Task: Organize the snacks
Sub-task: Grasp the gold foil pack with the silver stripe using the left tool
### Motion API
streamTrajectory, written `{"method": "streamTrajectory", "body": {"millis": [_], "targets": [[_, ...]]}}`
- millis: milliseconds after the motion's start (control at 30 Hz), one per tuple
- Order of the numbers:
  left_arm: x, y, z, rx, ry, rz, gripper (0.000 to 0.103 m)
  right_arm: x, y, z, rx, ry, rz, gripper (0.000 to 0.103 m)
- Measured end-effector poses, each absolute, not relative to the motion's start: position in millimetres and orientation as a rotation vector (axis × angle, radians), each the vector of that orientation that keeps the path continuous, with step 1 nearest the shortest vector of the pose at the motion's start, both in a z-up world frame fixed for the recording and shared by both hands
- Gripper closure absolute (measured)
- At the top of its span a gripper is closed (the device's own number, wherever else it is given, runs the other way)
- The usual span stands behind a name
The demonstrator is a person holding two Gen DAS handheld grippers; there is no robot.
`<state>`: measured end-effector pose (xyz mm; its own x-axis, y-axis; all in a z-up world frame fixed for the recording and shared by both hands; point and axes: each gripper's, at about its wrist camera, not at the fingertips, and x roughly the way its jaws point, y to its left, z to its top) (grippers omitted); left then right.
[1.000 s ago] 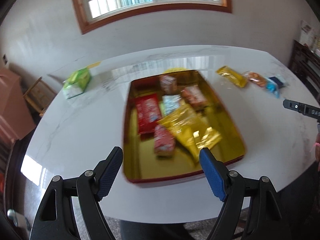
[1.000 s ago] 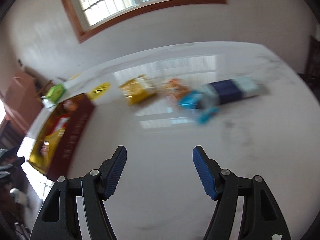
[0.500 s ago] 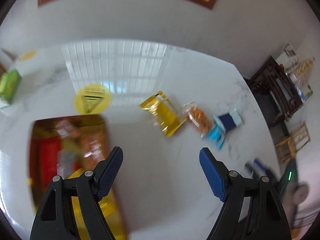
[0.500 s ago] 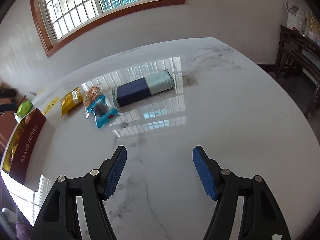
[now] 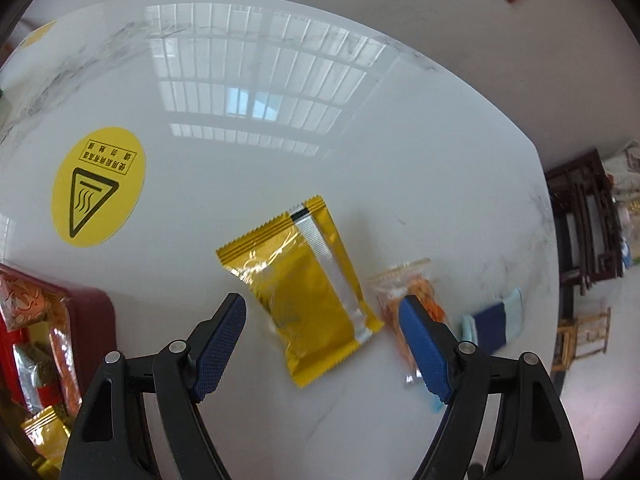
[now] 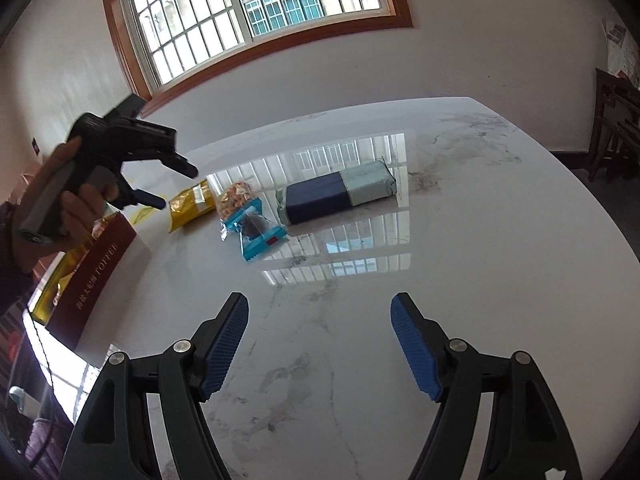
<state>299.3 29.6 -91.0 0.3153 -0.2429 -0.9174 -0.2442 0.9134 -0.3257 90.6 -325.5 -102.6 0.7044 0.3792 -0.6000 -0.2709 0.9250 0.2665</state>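
Our left gripper (image 5: 320, 340) hovers with its fingers (image 5: 219, 350) spread wide and holding nothing, the yellow packet (image 5: 308, 292) lying flat on the desk (image 5: 280, 120) just ahead of and between them. Our right gripper (image 6: 320, 340) waits equally wide and empty over bare marble, well short of any snack. We judge the step in hand to be picking up the yellow packet: we would lower straight down, straddle its narrow width rather than its length, and close gently on the crinkly foil so it does not slip or buckle. Just beyond the left gripper's right finger lies an orange snack bag (image 5: 412, 292), partly hidden, with a dark blue packet (image 5: 494, 322) farther right; we should keep clear of both. To the left of the fingers sits the red tin (image 5: 96, 320), already holding several wrapped snacks (image 5: 28, 300), red, gold and patterned, though only its corner shows. Farther left and ahead, a round yellow warning sticker (image 5: 98, 186) marks the desk.
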Motion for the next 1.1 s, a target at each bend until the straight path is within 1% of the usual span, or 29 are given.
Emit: {"method": "streamTrajectory", "body": {"millis": [200,367,500,533,567,600,667,733,767,800,933,1100], "targets": [[309.0,23.9,-99.2,-0.45,1.259,0.082,0.024,89.8,-335.8,-101.7,0.232,0.687,0.391,0.029],[318.3,16.6,-115.9,-0.448,1.287,0.151,0.024,88.9,-338.2,-100.8,0.252,0.677,0.405,0.027],[318.8,7.2,-116.1,-0.389,1.273,0.185,0.025,88.7,-340.0,-100.1,0.264,0.674,0.408,0.025],[316.0,6.3,-116.0,-0.38,1.266,0.2,0.027,89.1,-340.9,-100.3,0.27,0.673,0.408,0.024],[313.5,5.6,-115.4,-0.365,1.255,0.227,0.041,89.7,-342.2,-100.5,0.279,0.674,0.407,0.024],[310.7,5.1,-114.0,-0.355,1.237,0.246,0.051,90.3,-343.5,-100.4,0.288,0.674,0.403,0.024],[306.9,5.1,-114.5,-0.353,1.231,0.236,0.052,91.7,-345.8,-101.2,0.303,0.679,0.395,0.024],[296.7,6.2,-113.6,-0.367,1.216,0.217,0.056,93.0,-347.4,-101.8,0.315,0.684,0.394,0.024],[289.5,5.5,-111.5,-0.355,1.197,0.213,0.058,93.1,-348.2,-101.8,0.319,0.682,0.389,0.024],[281.3,2.4,-107.9,-0.333,1.172,0.204,0.063,93.1,-348.2,-102.2,0.319,0.683,0.386,0.024],[240.1,-6.4,-86.9,-0.321,1.096,0.108,0.064,94.3,-340.8,-103.1,0.278,0.699,0.379,0.024],[210.5,-6.5,-72.0,-0.32,1.068,0.039,0.065,93.8,-331.0,-103.1,0.213,0.71,0.362,0.024]]}}
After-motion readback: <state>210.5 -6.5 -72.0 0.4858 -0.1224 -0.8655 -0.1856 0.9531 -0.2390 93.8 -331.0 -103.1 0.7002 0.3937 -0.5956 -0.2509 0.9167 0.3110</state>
